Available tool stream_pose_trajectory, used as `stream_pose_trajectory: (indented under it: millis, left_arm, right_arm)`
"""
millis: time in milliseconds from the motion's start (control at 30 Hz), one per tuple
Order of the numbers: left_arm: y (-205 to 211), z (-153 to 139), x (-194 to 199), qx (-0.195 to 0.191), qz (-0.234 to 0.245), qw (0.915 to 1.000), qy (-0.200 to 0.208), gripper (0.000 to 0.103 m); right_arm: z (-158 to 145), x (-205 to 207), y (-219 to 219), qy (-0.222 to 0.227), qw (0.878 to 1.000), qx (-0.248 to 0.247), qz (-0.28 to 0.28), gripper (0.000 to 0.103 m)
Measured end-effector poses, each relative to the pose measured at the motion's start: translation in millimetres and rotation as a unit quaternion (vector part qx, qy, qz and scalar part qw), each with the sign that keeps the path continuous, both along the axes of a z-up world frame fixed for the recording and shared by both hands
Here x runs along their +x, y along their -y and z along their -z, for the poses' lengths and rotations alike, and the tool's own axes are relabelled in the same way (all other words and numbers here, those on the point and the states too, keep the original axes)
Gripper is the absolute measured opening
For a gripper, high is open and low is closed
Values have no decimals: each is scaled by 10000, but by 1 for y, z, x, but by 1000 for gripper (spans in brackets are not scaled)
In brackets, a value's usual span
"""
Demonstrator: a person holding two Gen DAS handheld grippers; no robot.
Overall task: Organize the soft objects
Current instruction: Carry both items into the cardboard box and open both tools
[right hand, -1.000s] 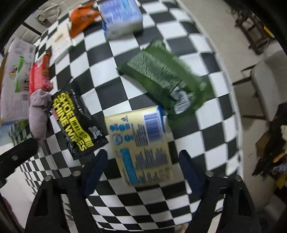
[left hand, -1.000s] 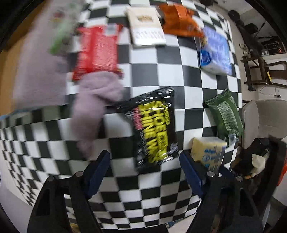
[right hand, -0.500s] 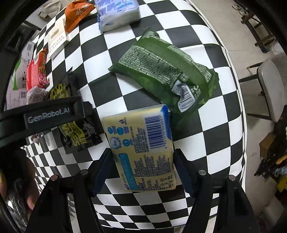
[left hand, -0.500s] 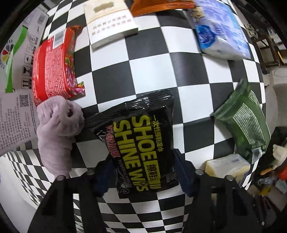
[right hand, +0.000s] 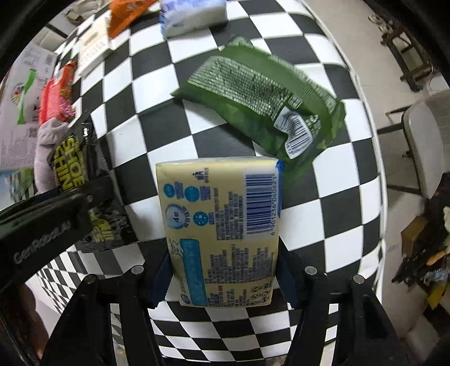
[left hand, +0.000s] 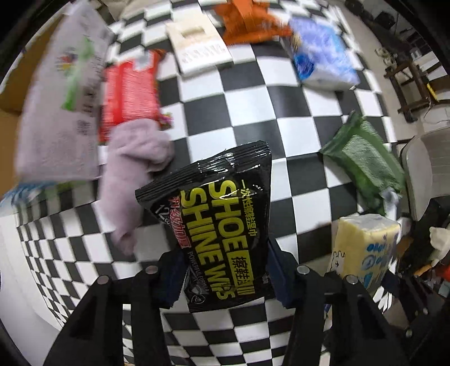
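My left gripper (left hand: 225, 278) is shut on a black "SHOE SHINE WIPES" packet (left hand: 219, 222) and holds it above the checkered table (left hand: 253, 107). My right gripper (right hand: 222, 281) is shut on a yellow tissue pack (right hand: 222, 222), also lifted; this pack shows at the right of the left wrist view (left hand: 365, 247). The left gripper's body (right hand: 47, 222) with the black packet (right hand: 70, 163) shows at the left of the right wrist view.
On the table lie a green packet (right hand: 261, 95), a blue-white tissue pack (left hand: 323, 59), an orange bag (left hand: 247, 22), a white box (left hand: 199, 50), a red packet (left hand: 129, 93) and a lilac cloth (left hand: 132, 174). A grey-white bag (left hand: 56, 107) lies far left. A chair (right hand: 427, 143) stands right.
Both grippers have closed on their items and lifted them off the table: the left on the black wipes packet, the right on the yellow tissue pack.
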State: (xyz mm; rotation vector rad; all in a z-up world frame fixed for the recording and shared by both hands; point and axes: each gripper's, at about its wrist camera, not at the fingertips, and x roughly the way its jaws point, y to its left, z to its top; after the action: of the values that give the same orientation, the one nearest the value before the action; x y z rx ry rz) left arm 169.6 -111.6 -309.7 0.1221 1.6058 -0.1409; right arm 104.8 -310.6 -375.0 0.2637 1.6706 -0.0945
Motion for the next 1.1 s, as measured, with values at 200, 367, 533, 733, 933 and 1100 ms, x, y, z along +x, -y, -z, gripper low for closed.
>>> stream_pose_trajectory:
  millis: [200, 367, 533, 733, 933, 1100]
  left_arm:
    - [-40, -78, -40, -235, -143, 9978, 604, 48]
    - [-63, -130, -41, -286, -435, 9922, 1132, 48]
    - [-97, -172, -25, -325, -757, 9859, 1455, 48]
    - [-157, -178, 20, -452, -1140, 9814, 1477, 48]
    - [-228, -149, 96, -731, -1410, 9818, 1039, 48]
    - [-270, -107, 158, -723, -1329, 9864, 640, 48]
  right_arm:
    - [-48, -20, -18, 365, 9984, 262, -332, 65]
    - [-102, -28, -50, 807, 9922, 567, -763, 65]
    - [-157, -4, -81, 1145, 9814, 1076, -1098, 65]
    - [-211, 59, -147, 1452, 9687, 1392, -1455, 65]
    - [-213, 125, -223, 1410, 9686, 1253, -1616, 65]
    - [-174, 189, -281, 1086, 9747, 1018, -1670, 65]
